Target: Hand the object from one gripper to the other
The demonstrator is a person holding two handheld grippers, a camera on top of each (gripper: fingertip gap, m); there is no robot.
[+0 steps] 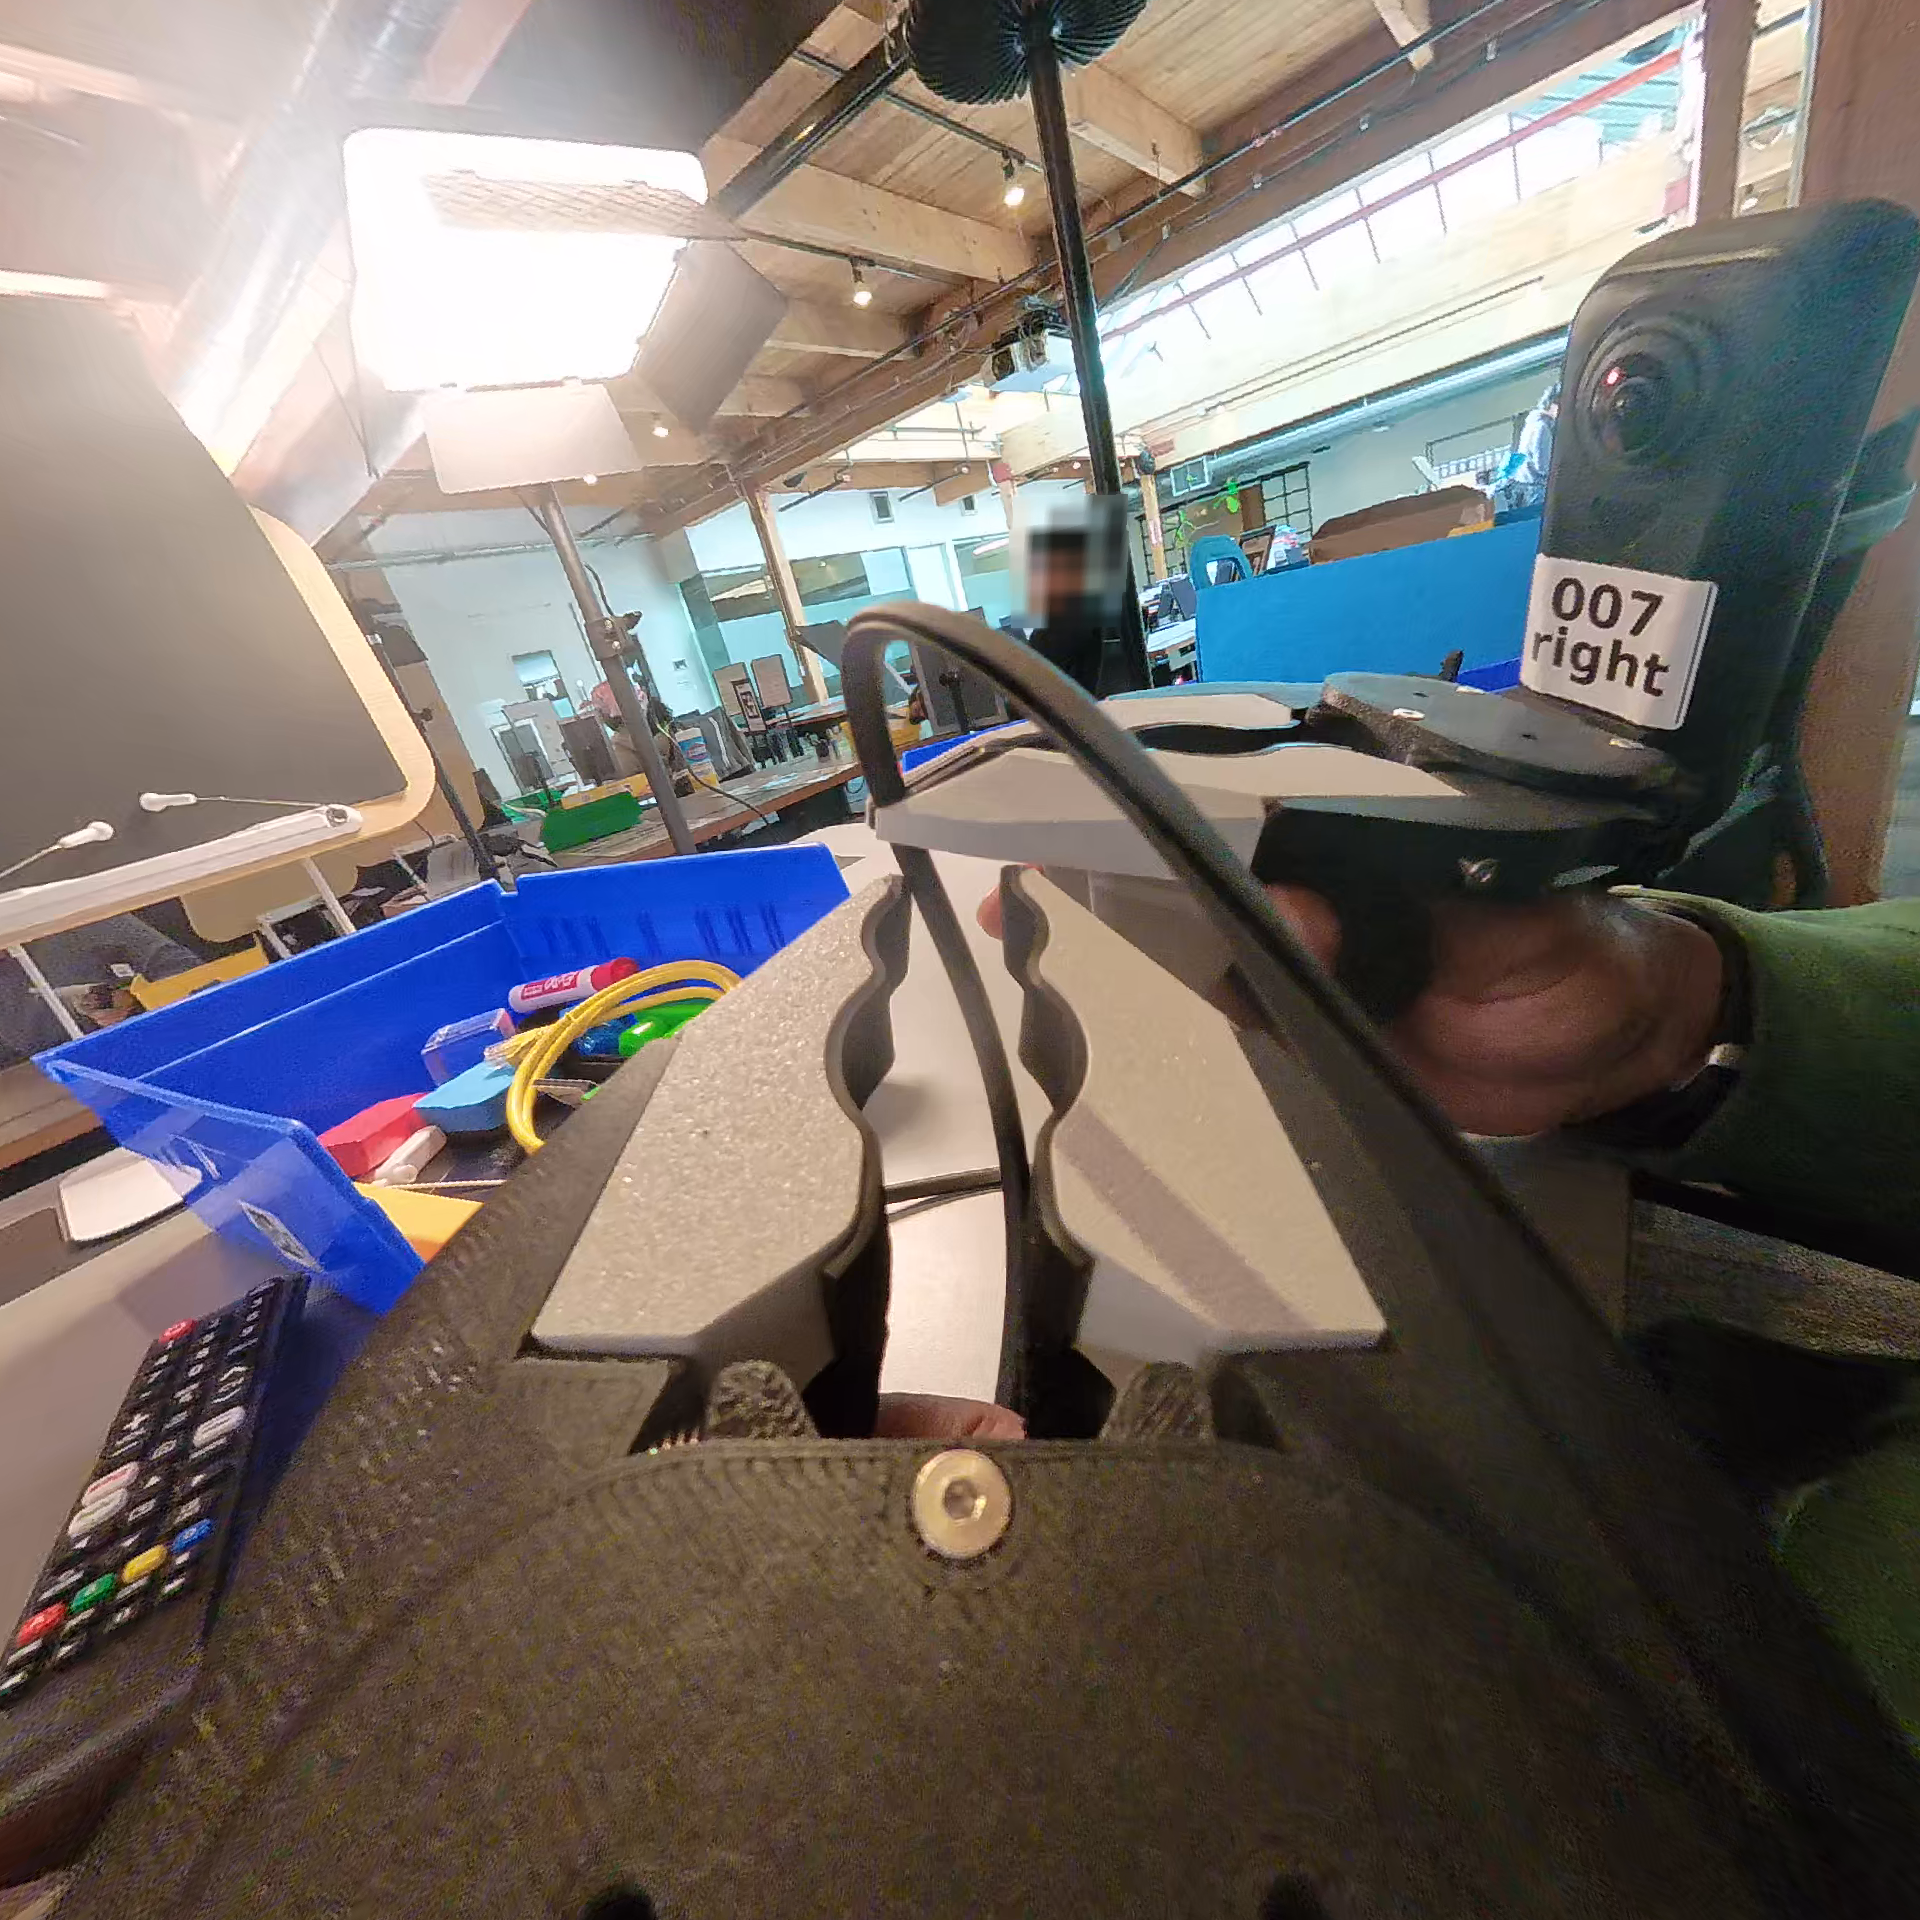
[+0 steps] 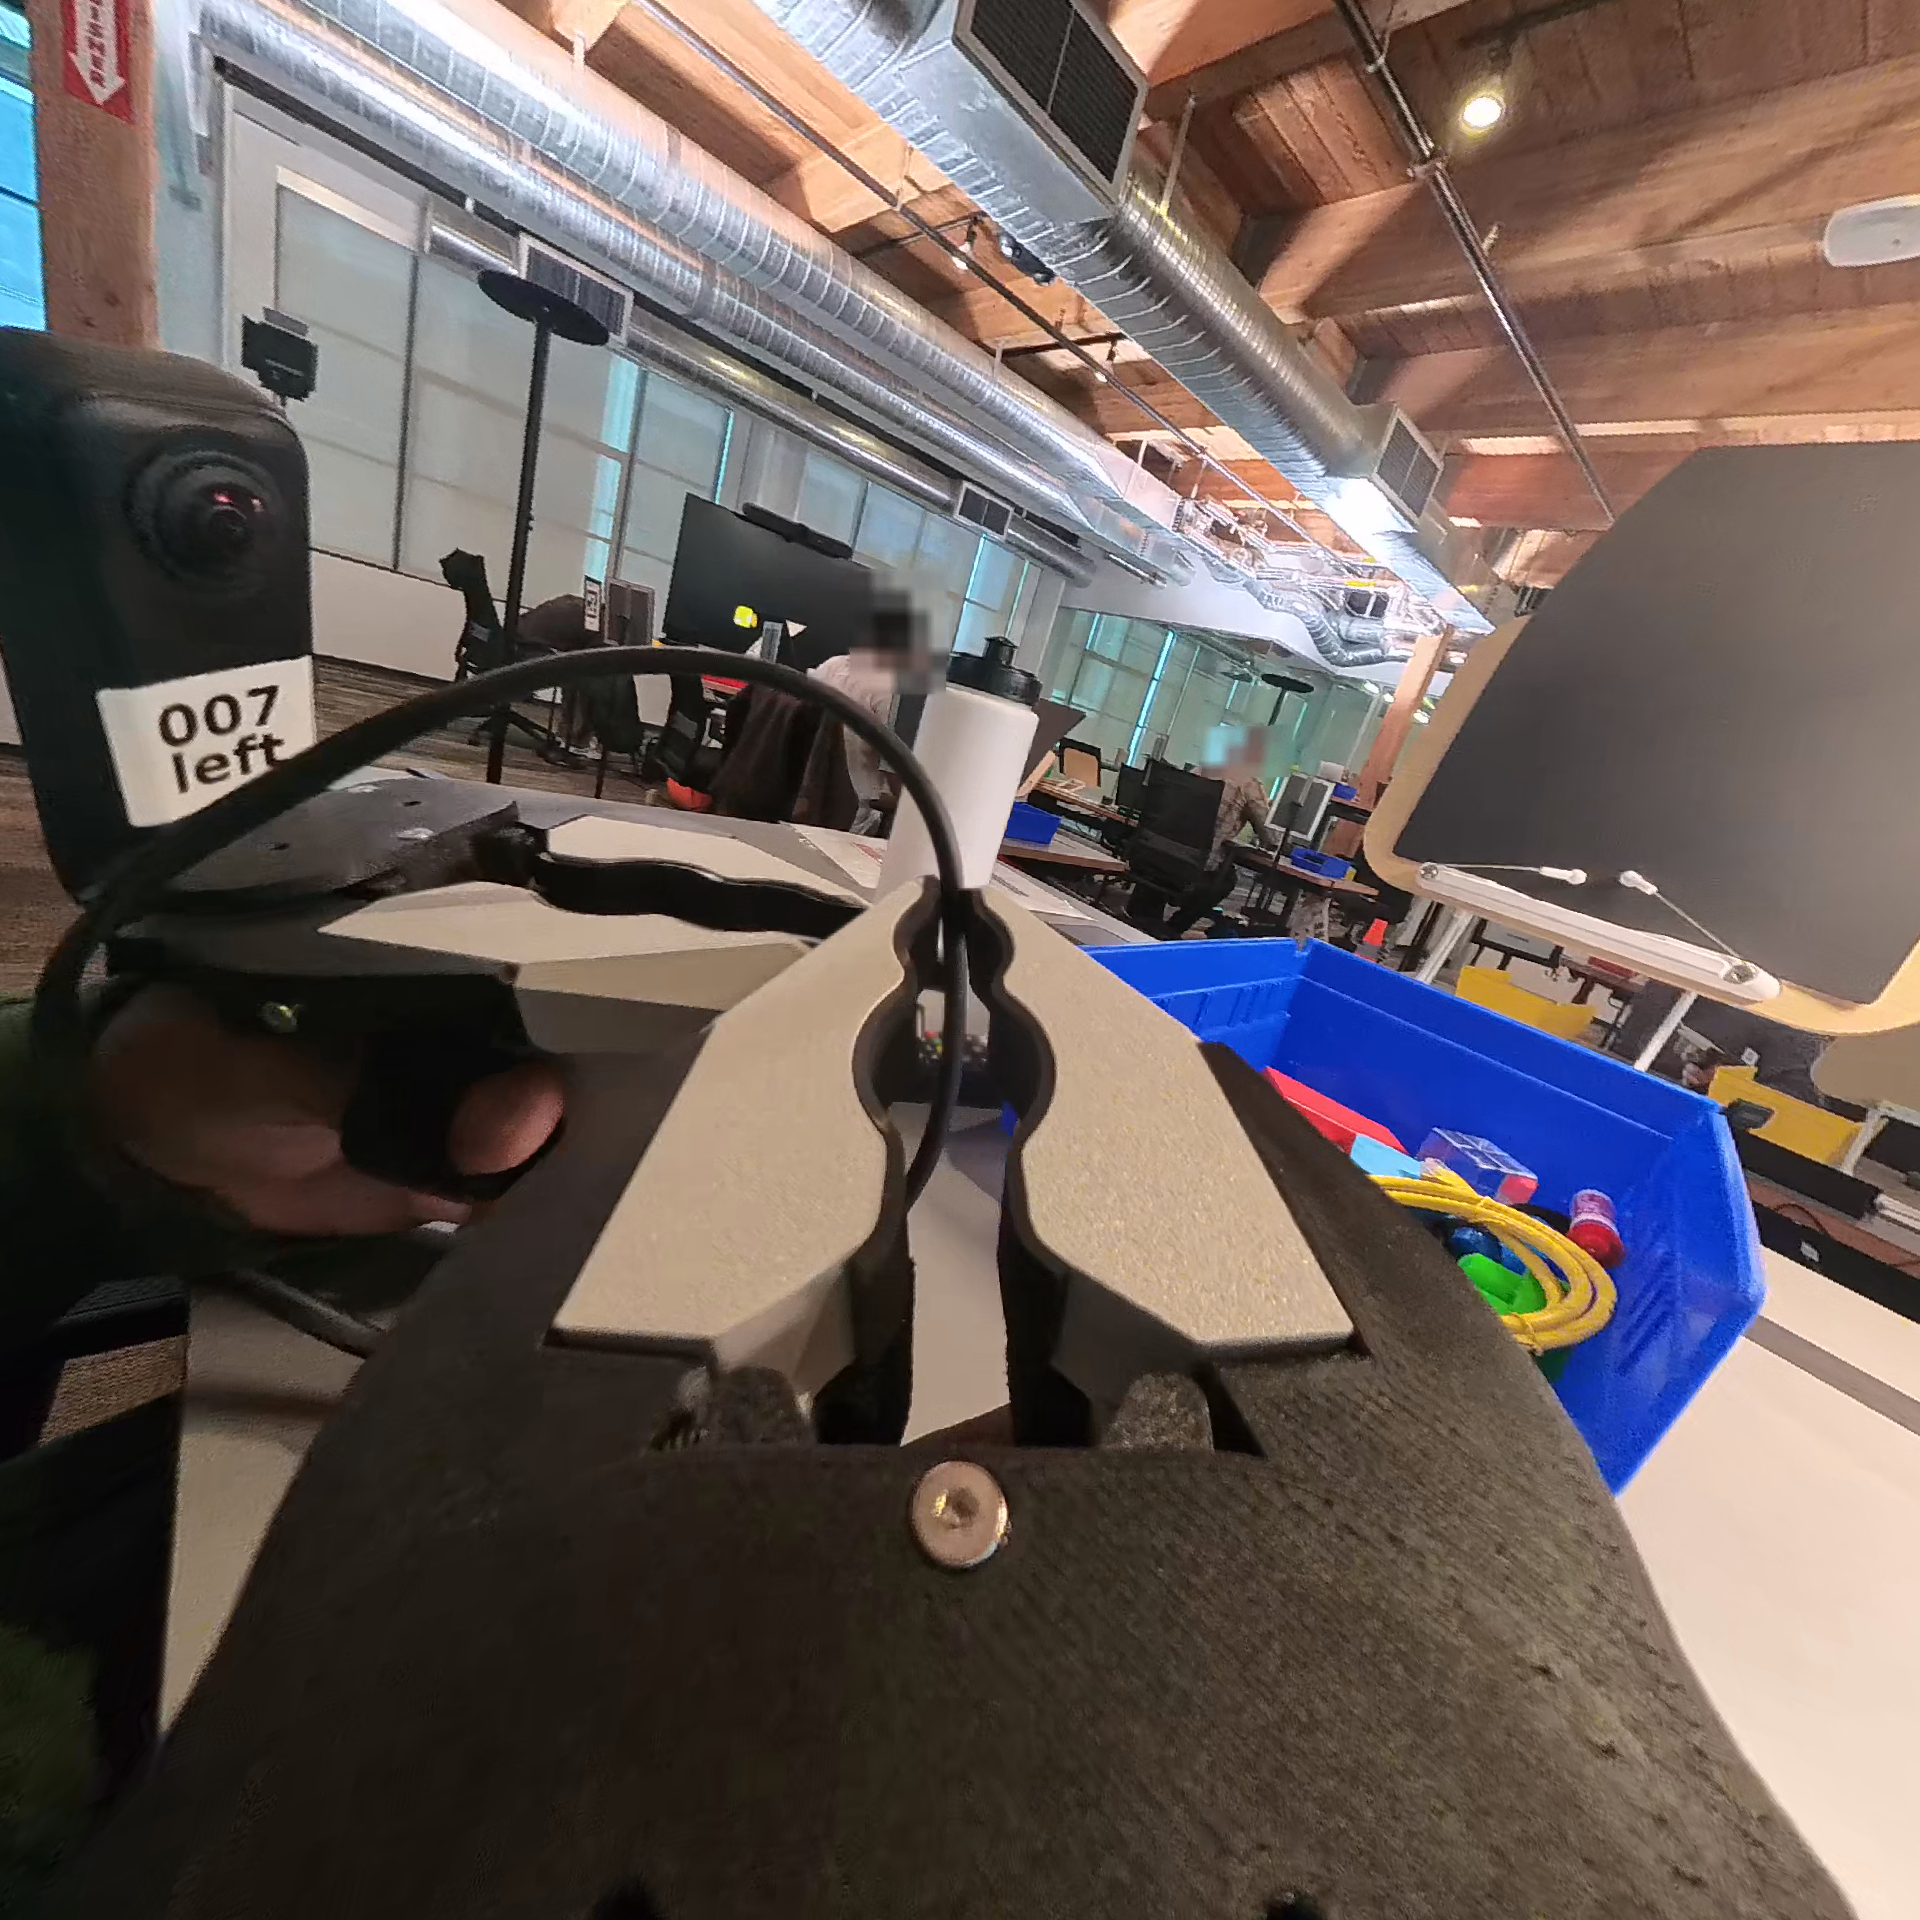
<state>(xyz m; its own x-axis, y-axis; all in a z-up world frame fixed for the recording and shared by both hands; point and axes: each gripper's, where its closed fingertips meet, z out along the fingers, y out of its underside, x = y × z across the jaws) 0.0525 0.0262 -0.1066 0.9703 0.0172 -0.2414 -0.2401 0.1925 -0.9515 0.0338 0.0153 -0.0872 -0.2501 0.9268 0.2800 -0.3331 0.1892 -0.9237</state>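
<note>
A thin black cable [image 1: 977,997] loops in the air between the two grippers. In the left wrist view my left gripper [image 1: 951,894] has its fingers apart, and the cable runs down through the gap. The right gripper [image 1: 883,810] comes in from the right, held by a hand [image 1: 1538,997], with the cable at its tip. In the right wrist view my right gripper [image 2: 954,904] is shut on the cable [image 2: 665,657] at its fingertips. The left gripper [image 2: 831,920] lies close by on the left, its tips partly hidden behind my right finger.
A blue bin [image 1: 343,997] holds a yellow cable [image 1: 582,1029], markers and coloured blocks; it also shows in the right wrist view [image 2: 1403,1018]. A black remote control [image 1: 135,1475] lies on the table beside it. A white bottle [image 2: 966,769] stands behind. A black board [image 2: 1714,707] stands beyond the bin. Only a small space, under 4 cm, lies between the two pairs of fingers.
</note>
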